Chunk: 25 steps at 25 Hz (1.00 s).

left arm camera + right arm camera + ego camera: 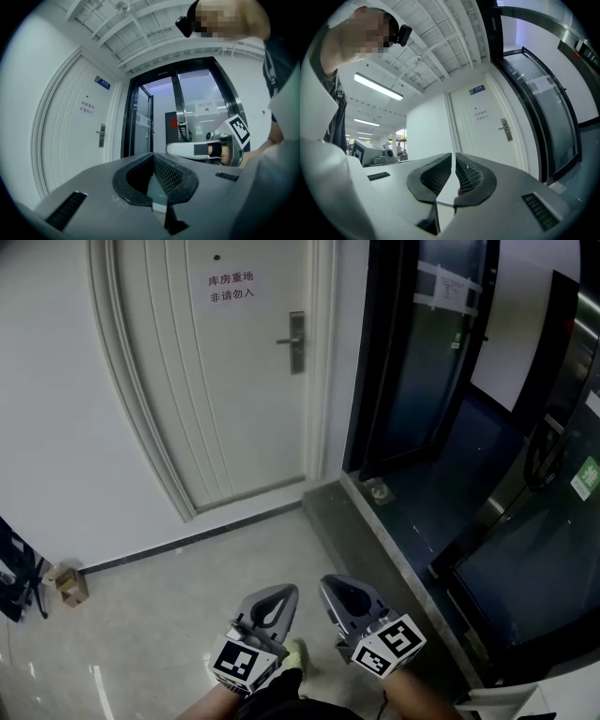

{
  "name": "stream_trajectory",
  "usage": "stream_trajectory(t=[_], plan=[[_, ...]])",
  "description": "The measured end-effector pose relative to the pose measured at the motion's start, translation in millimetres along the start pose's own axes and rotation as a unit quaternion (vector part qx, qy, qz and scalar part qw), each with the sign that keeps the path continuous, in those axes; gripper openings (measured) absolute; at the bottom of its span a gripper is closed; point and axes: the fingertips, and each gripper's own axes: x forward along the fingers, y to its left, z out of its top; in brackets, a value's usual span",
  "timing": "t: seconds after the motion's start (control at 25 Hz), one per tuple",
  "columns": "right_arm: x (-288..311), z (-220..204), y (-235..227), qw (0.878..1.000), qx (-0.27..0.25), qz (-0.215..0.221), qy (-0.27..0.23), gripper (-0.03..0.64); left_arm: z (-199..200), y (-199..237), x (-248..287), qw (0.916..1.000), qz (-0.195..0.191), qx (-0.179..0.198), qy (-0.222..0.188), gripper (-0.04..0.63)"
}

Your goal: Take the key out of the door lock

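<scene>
Our left gripper [279,594] and right gripper [335,589] hang low, jaws pressed together on nothing, well short of the door [234,399]. Its lock [296,343] sits near the right edge (key too small to see). We should step close, then open squarely.

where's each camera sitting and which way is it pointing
head view: on the person's head, steeply down at floor and white door; left gripper and right gripper show.
left gripper view: rides that gripper, faces the door past shut jaws; right gripper shows.
right gripper view: rides that gripper, faces the door; shirt shows.
all share the door handle.
</scene>
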Motion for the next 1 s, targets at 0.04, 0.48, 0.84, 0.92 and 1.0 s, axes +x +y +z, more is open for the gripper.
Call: stream_trajectory(t=[0.04,0.48,0.84,0.92,1.0], plan=[[9.7,-0.1,-11.4,1.000,-0.003,-0.002,-0.001,0.034,-1.9,10.6,11.5,1.0000,0.002,0.007,-0.002,0.003],[110.8,26.1,-132.1,0.998,-0.049,-0.037,0.008,0.034,16.6,121.3,143.9,0.9983,-0.004,0.052,-0.026,0.003],[174.5,51.6,-209.7,0.998,-0.050,-0.026,-0.016,0.034,28.6,178.4,239.9,0.9942,0.013,0.104,-0.024,0.003],[189.5,54.0,-233.7,0.998,-0.049,-0.019,-0.022,0.034,28.2,190.0,266.1,0.9935,0.014,0.110,-0.026,0.003],[206.9,56.8,-262.2,0.999,-0.045,-0.011,-0.028,0.034,25.6,205.5,295.9,0.9944,0.018,0.100,-0.026,0.003]])
